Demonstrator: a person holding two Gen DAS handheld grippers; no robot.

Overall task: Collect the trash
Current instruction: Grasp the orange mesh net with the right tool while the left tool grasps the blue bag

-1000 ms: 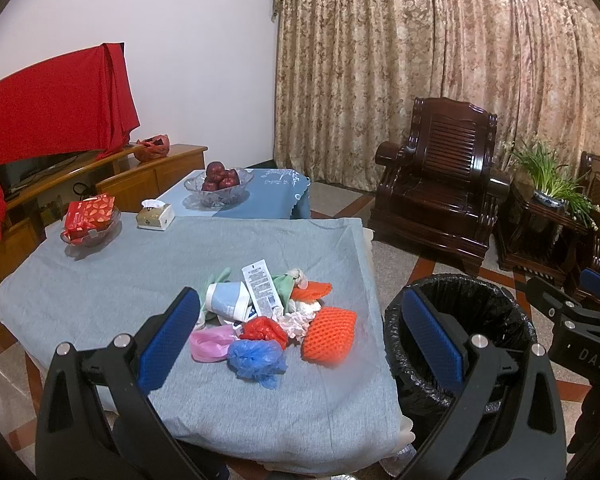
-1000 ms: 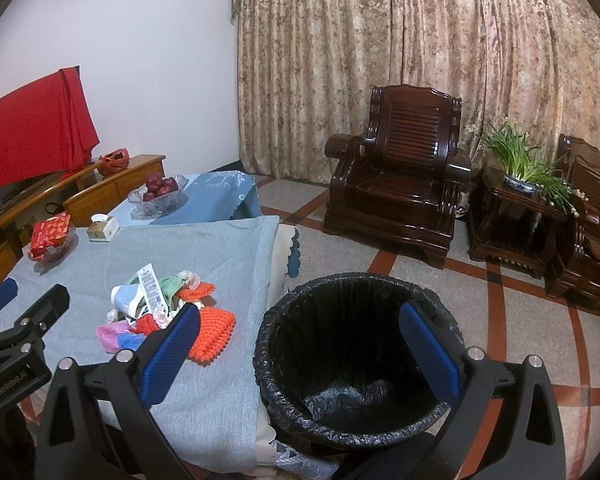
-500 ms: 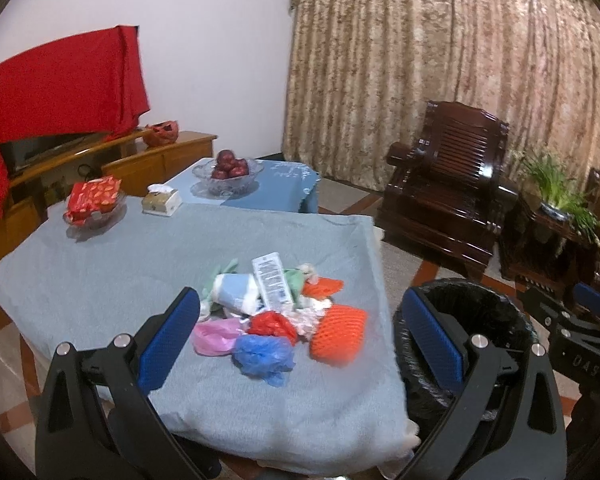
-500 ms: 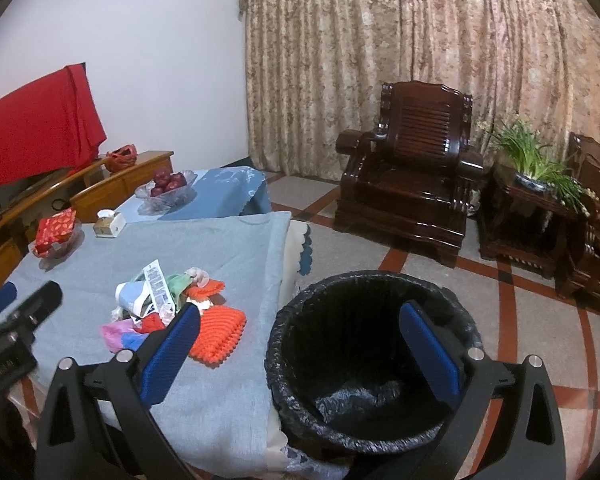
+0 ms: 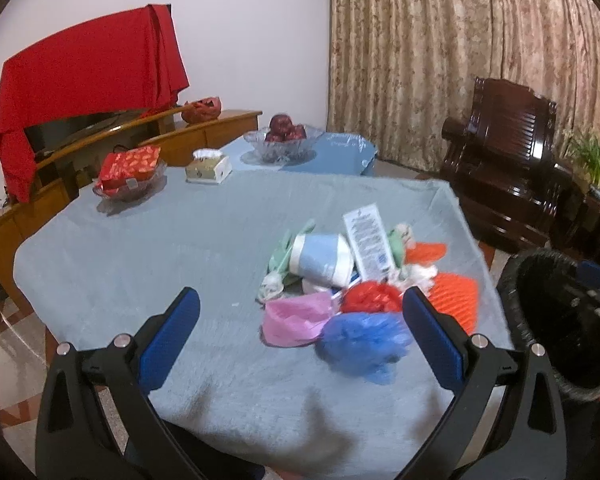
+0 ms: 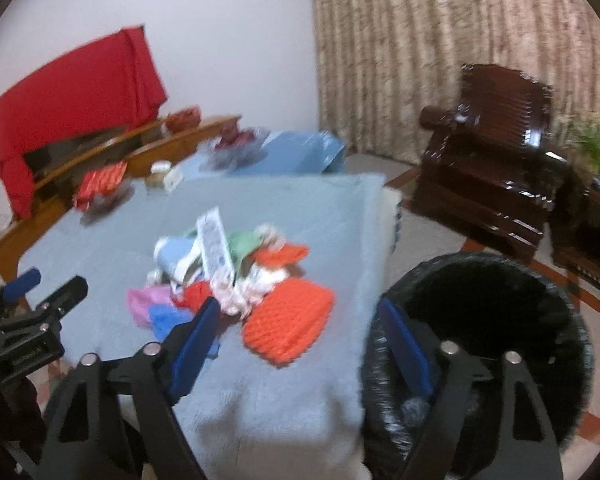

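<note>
Trash pile (image 5: 356, 280) sits on grey-blue tabletop (image 5: 160, 240), toward its right edge. Contents: crumpled blue bag (image 5: 360, 340) nearest, pink bag (image 5: 296, 318) touching it on the left, red wad (image 5: 370, 298) behind them, orange foam net (image 5: 458, 300) flat on the right, pale blue-white cup (image 5: 322, 258) on its side, white printed strip (image 5: 368, 242) propped on top. Black-lined trash bin (image 6: 484, 332) stands on the floor just beside that edge, upright.
</note>
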